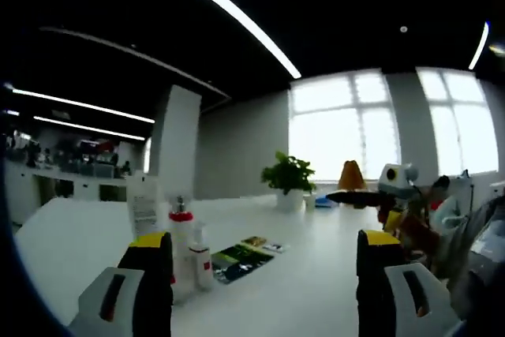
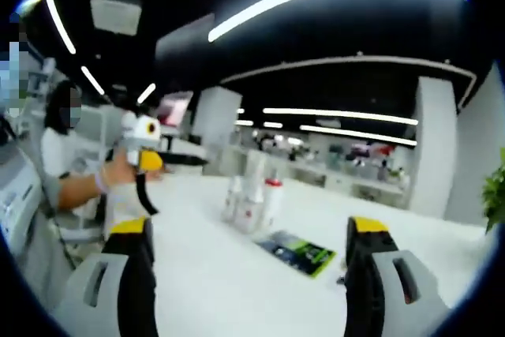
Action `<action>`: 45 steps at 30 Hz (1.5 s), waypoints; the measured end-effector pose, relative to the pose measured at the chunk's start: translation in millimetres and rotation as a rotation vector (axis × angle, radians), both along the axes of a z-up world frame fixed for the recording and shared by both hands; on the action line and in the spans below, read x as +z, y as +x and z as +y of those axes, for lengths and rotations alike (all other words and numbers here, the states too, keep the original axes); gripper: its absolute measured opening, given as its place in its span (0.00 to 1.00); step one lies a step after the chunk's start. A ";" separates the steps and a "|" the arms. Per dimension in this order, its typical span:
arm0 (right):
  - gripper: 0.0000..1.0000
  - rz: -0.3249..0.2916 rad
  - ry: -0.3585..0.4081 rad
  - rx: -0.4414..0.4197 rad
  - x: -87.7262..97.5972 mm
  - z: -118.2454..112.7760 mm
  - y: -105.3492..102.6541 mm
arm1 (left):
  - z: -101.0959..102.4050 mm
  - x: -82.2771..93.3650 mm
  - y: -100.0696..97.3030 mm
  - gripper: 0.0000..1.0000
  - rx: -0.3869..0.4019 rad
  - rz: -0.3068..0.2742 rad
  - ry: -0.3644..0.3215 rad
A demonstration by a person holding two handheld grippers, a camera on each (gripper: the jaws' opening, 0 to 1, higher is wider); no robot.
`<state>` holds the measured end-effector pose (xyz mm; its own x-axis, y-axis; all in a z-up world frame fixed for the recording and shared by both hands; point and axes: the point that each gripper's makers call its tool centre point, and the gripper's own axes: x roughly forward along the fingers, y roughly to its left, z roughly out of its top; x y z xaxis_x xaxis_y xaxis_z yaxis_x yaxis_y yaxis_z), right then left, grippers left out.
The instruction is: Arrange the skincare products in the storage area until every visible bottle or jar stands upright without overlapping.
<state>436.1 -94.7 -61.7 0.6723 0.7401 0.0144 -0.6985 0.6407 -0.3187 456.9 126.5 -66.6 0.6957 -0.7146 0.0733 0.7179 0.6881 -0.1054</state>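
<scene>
A small cluster of skincare products stands upright on the white table (image 1: 316, 274): a tall white tube (image 1: 144, 203), a white bottle with a red cap (image 1: 181, 246) and a small pump bottle (image 1: 200, 256). The same cluster appears in the right gripper view as the tall tube (image 2: 254, 170), the red-capped bottle (image 2: 272, 199) and a small bottle (image 2: 234, 199). My left gripper (image 1: 264, 270) is open and empty, with the cluster just past its left jaw. My right gripper (image 2: 248, 270) is also open and empty, short of the bottles.
Flat dark-green packets (image 1: 241, 256) (image 2: 300, 252) lie on the table beside the bottles. A potted plant (image 1: 289, 181) stands at the far edge. A person in white (image 2: 63, 163) holds the left gripper (image 2: 140, 144) in a gloved hand. The right gripper (image 1: 394, 187) comes in from the right.
</scene>
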 end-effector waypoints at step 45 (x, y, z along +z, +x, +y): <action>1.00 0.142 0.225 -0.153 -55.4 -65.8 -60.3 | 62.2 -49.2 -108.1 1.00 0.196 -0.014 0.112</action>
<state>375.8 -160.5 -117.1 0.7829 0.6187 0.0645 -0.6156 0.7855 -0.0634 348.8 188.7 -115.8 0.8215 -0.5700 0.0120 0.5702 0.8215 -0.0118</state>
